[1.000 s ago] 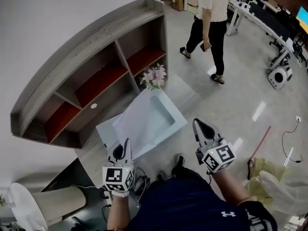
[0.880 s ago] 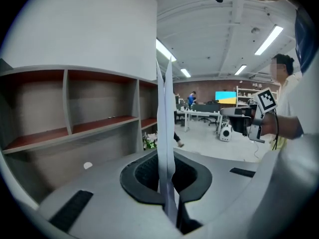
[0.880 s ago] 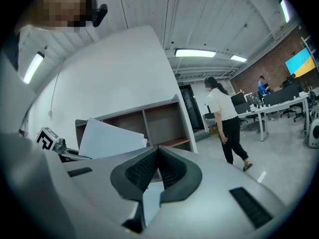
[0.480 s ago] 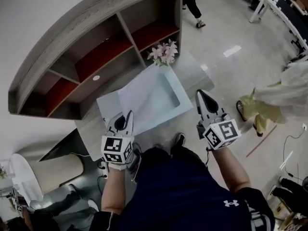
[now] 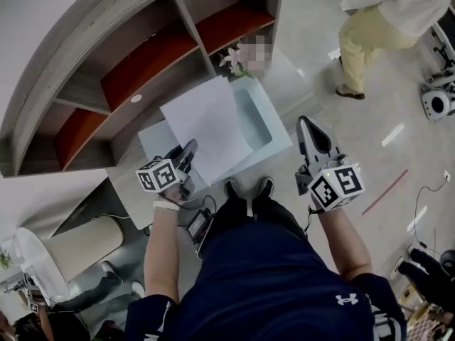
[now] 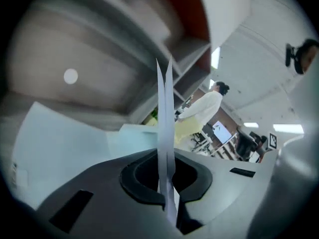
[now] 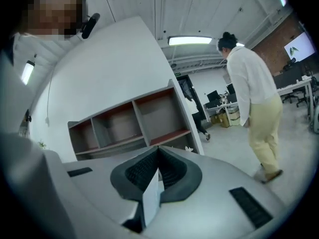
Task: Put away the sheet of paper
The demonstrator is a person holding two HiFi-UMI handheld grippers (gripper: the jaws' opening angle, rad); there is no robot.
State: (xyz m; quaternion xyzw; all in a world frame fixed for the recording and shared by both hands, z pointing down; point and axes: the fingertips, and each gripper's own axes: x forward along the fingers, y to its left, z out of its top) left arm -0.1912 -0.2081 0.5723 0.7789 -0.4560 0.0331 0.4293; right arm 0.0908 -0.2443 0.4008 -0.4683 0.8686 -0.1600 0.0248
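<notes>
My left gripper (image 5: 189,150) is clamped on the white sheet of paper (image 5: 206,123), above the pale blue tray (image 5: 279,142). Right gripper (image 5: 311,129): jaws together. Navy shirt (image 5: 284,290) bears a white logo.

White sheet of paper (image 5: 206,123), flat, nr corner pinched in left tongs (image 5: 189,150).

Your head camera looks steeply down past your chest, taking in the left gripper (image 5: 190,148), the right gripper (image 5: 307,123), the shelf (image 5: 142,55) and the floor (image 5: 316,55). Each gripper camera sits close behind its own jaws: the left one sees the shelf tilted and near, the right one upright and farther off. All three views share the shelf and a person in white (image 5: 387,13).
</notes>
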